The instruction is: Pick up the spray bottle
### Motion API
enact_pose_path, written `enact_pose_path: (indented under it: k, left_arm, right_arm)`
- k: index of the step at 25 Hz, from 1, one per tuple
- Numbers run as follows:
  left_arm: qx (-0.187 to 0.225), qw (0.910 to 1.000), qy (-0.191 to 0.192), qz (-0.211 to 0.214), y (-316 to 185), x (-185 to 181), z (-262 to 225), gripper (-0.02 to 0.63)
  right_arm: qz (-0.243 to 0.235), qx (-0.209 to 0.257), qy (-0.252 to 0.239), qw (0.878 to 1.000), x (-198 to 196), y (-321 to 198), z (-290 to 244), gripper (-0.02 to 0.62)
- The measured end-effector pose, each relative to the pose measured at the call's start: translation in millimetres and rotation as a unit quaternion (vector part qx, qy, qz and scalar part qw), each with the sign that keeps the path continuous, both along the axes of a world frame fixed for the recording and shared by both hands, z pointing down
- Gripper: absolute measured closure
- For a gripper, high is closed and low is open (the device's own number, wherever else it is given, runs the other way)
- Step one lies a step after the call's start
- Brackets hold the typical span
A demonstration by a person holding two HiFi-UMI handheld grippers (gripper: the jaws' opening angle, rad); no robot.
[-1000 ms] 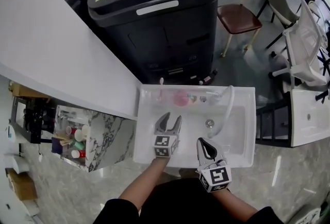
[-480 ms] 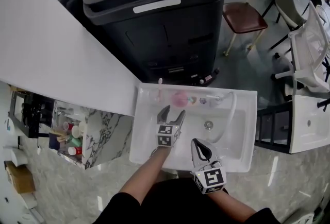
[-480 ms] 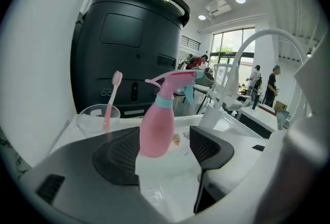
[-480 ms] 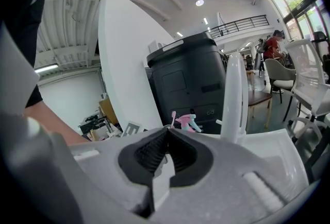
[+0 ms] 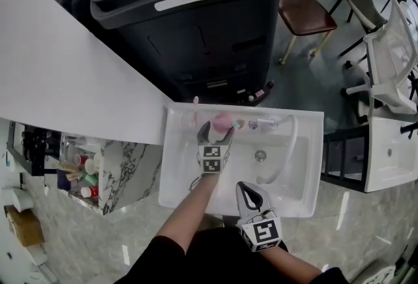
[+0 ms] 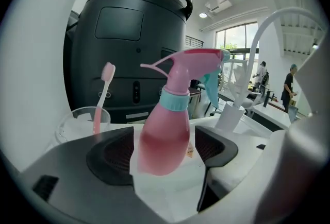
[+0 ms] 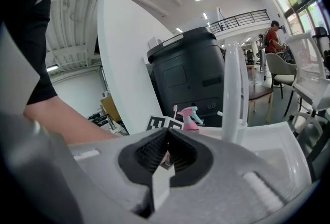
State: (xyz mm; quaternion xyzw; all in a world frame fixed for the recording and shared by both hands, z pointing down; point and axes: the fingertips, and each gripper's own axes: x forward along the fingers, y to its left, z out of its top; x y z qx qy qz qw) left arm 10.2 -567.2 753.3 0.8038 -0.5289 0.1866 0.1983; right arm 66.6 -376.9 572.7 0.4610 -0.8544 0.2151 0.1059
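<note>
White sink [image 5: 307, 168], back ledge: left gripper [image 5: 216, 132] fingers, just opened wide, bracket the pink spray bottle [image 6: 164, 133], not yet pinching. Looks light, slick, part-full; take the belly. Right gripper [image 5: 249, 189] clenched, empty.

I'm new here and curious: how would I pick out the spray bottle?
Find the white sink in front of the big black machine. On its back ledge, between a clear cup holding a pink toothbrush and the white faucet, stands the spray bottle. It is the only pink bottle, teal-collared.
</note>
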Motion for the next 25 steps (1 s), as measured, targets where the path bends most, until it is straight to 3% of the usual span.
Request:
enact_pose_path:
  k: [11,25]
  left_arm:
    - [-0.031,0.9995,-0.006,0.008,-13.5,6.1,38.5,0.21]
    - [-0.013,0.9999,0.006,0.002,-4.7,4.0,34.1,0.212]
  right_arm:
    - [0.023,0.006,0.003,1.0,15.9,-8.5,1.2,0.595]
    - [0.044,0.004,0.014,0.999,32.0,11.1,2.6,0.595]
